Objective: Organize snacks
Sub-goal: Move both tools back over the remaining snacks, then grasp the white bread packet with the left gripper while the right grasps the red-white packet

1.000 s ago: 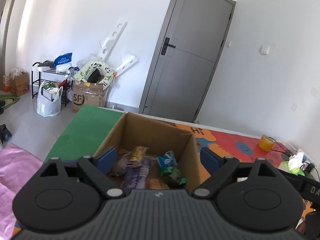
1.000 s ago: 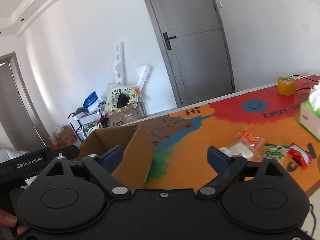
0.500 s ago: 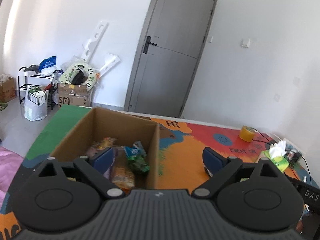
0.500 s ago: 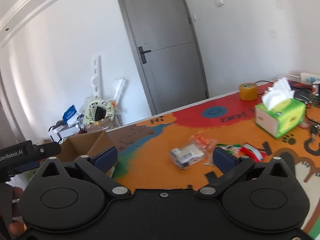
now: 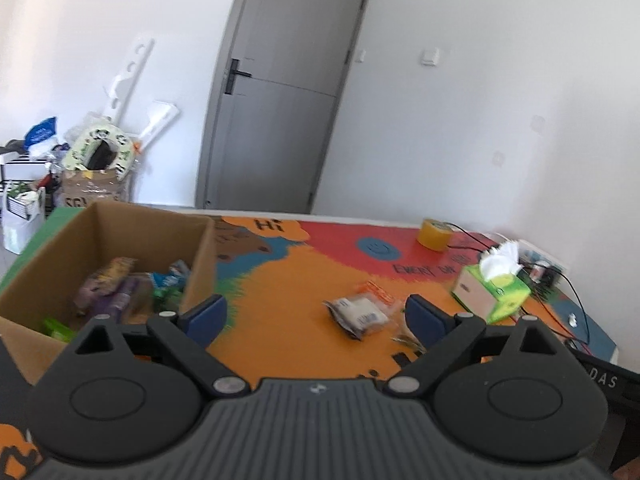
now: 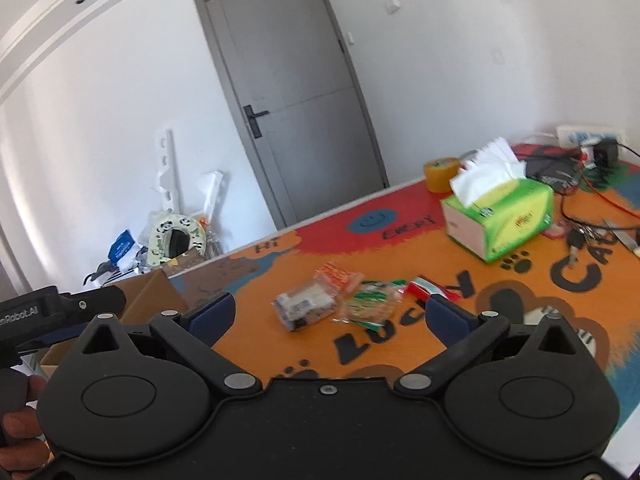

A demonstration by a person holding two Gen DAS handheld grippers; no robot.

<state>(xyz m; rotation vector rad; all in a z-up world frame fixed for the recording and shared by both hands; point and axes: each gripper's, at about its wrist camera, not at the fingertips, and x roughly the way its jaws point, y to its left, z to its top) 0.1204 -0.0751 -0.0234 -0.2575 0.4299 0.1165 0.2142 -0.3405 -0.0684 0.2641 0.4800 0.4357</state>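
Three loose snacks [image 6: 344,300] (both claws agape).

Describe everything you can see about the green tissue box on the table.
The tissue box is a cardboard carton, bright green with yellow on top and sides, its near end panel plain pale. White tissues stick up crumpled from its top opening. It sits flat on the colourful mat, angled to the table edge, near a yellow tape roll, touching no snack.
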